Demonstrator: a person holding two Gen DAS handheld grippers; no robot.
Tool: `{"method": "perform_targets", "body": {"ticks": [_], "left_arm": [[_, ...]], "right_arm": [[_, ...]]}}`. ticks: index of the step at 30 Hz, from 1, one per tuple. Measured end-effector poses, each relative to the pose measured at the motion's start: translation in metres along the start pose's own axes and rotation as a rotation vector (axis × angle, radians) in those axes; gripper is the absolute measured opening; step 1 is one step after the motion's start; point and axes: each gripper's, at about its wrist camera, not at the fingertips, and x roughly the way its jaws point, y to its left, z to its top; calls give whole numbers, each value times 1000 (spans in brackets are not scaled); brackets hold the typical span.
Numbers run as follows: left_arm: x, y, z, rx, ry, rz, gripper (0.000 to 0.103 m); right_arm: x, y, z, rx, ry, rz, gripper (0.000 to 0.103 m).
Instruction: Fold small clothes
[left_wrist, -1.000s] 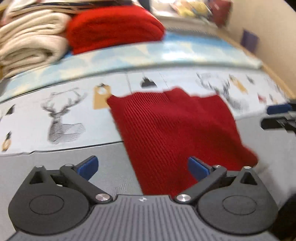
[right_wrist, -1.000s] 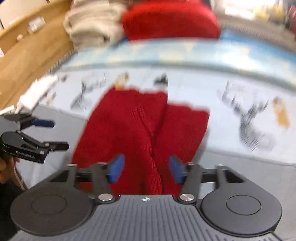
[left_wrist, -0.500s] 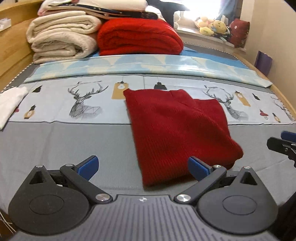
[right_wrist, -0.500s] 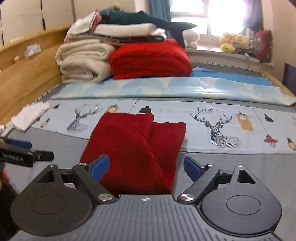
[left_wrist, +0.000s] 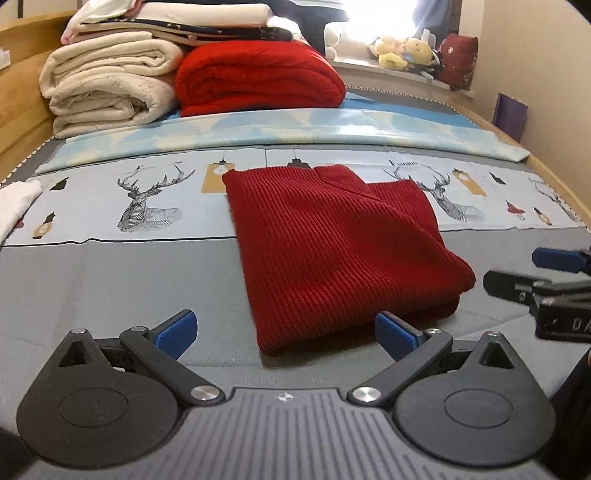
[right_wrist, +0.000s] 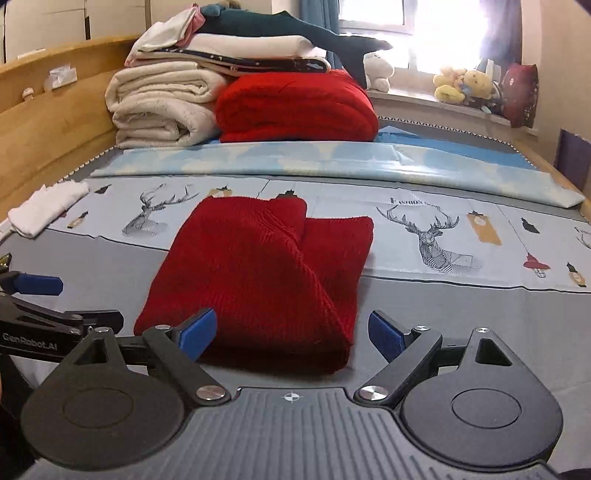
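Right claw (left_wrist: 550, 266) cut off by right edge of left wrist view, only fingertips and part of body show. Left claw (right_wrist: 33, 291) cut by left edge of right wrist view. White cloth (left_wrist: 14, 203) cropped at left edge. Red sweater (right_wrist: 258, 277) near edge partly hidden behind blue fingertip (right_wrist: 195, 330). Toys (right_wrist: 465, 86) on the sill washed out by window glare, too small to tell.

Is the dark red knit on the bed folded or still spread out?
Folded: the red knit lies in doubled layers, one flap overlapping another, thick rounded fold at its near edge.
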Motion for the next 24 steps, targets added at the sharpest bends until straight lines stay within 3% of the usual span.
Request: {"method": "perform_targets", "body": {"ticks": [6,14,24], "left_arm": [[8,7,2,-29,9,8,103],[20,16,4,-94,49,-4,103],[20,17,4,-91,49,-5,103]], "right_arm": [[9,3,-3,-37,17,-23,90],[11,1,1,8,16,-10,91],[18,1,-3,0,34,-10,91]]}}
